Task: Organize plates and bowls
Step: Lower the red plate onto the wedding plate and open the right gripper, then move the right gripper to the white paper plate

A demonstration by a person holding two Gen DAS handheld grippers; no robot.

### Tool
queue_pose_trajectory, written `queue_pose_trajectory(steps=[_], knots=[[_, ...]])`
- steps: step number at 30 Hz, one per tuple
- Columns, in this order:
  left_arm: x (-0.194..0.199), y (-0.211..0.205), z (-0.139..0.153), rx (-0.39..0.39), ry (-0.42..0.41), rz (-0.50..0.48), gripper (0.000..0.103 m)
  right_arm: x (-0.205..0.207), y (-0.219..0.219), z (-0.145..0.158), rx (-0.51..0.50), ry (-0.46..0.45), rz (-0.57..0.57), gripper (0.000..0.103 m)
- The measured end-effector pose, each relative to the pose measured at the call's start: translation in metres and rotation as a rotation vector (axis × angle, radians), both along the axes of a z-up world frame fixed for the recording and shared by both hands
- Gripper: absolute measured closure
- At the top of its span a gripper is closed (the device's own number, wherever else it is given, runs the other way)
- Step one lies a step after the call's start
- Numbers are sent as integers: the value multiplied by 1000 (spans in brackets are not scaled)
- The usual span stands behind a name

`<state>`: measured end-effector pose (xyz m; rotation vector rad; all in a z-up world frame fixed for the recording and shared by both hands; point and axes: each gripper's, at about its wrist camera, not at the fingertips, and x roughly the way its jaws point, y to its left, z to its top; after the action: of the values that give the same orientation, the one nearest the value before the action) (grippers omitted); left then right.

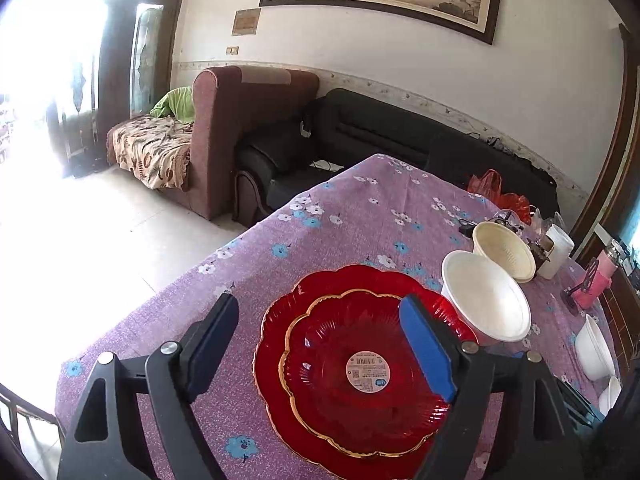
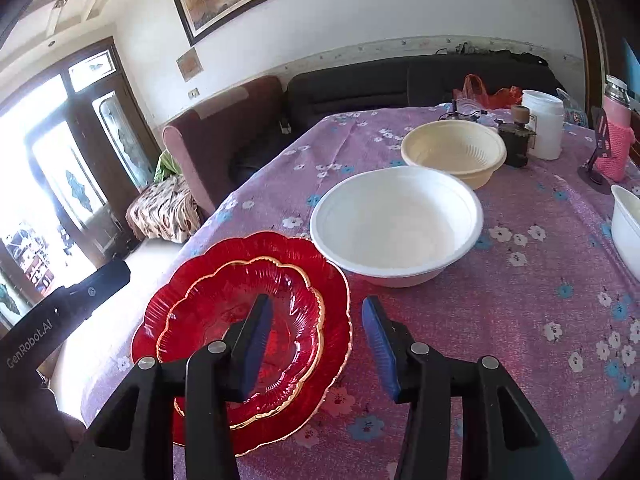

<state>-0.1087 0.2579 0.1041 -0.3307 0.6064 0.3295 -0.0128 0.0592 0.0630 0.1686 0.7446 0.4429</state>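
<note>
Two red glass plates are stacked on the purple flowered tablecloth: a smaller gold-rimmed plate (image 1: 360, 364) (image 2: 248, 320) lies on a larger red plate (image 1: 276, 336) (image 2: 336, 304). A white bowl (image 1: 486, 300) (image 2: 396, 224) stands just beyond them, and a cream ribbed bowl (image 1: 504, 250) (image 2: 454, 152) behind it. My left gripper (image 1: 324, 344) is open and empty above the plates. My right gripper (image 2: 316, 344) is open and empty over the plates' right rim.
More white bowls (image 1: 596, 348) (image 2: 626, 228) stand at the table's right side. A white jar (image 2: 542, 124), a small dark object (image 2: 516, 136), a pink knitted bottle (image 2: 616, 140) and a red plastic bag (image 2: 484, 94) are at the far end. Sofas stand beyond the table.
</note>
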Motion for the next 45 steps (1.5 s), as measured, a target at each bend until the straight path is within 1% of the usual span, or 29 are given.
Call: queue_pose_trajectory(steps=[2, 4, 9, 13, 16, 19, 20, 22, 24, 25, 27, 28, 29, 30, 31, 33, 34, 35, 36, 39, 40, 41, 42, 43, 44, 45], knots=[[0, -1, 0, -28, 13, -15, 21, -2, -10, 5, 25, 1, -9, 50], [-4, -7, 2, -19, 11, -16, 21, -4, -18, 8, 39, 0, -14, 50], [-18, -24, 16, 1, -26, -42, 21, -18, -40, 14, 87, 2, -31, 50], [-31, -42, 32, -3, -49, -109, 21, -38, -62, 30, 102, -35, -60, 50], [-46, -58, 51, -4, -72, -186, 21, -54, -84, 51, 126, -72, -82, 50], [-60, -70, 82, -45, -82, -320, 21, -73, -104, 81, 150, -108, -91, 50], [-67, -72, 95, -63, -93, -362, 21, -82, -115, 97, 161, -123, -96, 50], [-79, -74, 124, -78, -122, -407, 20, -99, -132, 128, 193, -153, -101, 50], [-94, -77, 155, -53, -167, -433, 14, -117, -151, 163, 216, -210, -114, 50], [-101, -79, 168, -31, -191, -441, 11, -128, -162, 187, 209, -257, -138, 49], [-117, -82, 195, 23, -250, -445, 6, -142, -174, 224, 193, -325, -168, 47], [-123, -84, 206, 50, -271, -441, 1, -150, -180, 245, 187, -359, -178, 46], [-128, -85, 215, 68, -285, -442, 0, -156, -184, 267, 172, -386, -185, 46], [-131, -86, 224, 78, -298, -448, 0, -160, -186, 283, 158, -402, -188, 46], [-133, -86, 233, 75, -308, -456, 0, -166, -189, 304, 139, -425, -203, 46], [-134, -86, 248, 55, -320, -480, 0, -175, -193, 343, 90, -466, -231, 42], [-131, -86, 255, 48, -322, -492, 0, -179, -193, 368, 43, -491, -249, 40], [-126, -88, 263, 35, -320, -508, 0, -181, -192, 386, 10, -509, -267, 40], [-123, -88, 268, 23, -318, -518, 0, -183, -192, 411, -48, -533, -301, 39], [-107, -94, 278, 4, -314, -538, 0, -188, -194, 458, -159, -584, -379, 28], [-103, -96, 277, 7, -314, -541, 0, -187, -196, 465, -179, -587, -399, 23], [-98, -100, 274, 10, -314, -543, 0, -184, -198, 468, -197, -577, -419, 21], [-92, -104, 269, 11, -307, -549, 0, -180, -202, 465, -198, -563, -421, 21], [-85, -108, 262, 8, -293, -558, 0, -177, -206, 460, -187, -550, -412, 21], [-76, -113, 249, -4, -262, -577, 0, -172, -211, 450, -176, -533, -403, 21], [-69, -115, 239, -18, -233, -596, 0, -162, -216, 435, -170, -504, -400, 21]])
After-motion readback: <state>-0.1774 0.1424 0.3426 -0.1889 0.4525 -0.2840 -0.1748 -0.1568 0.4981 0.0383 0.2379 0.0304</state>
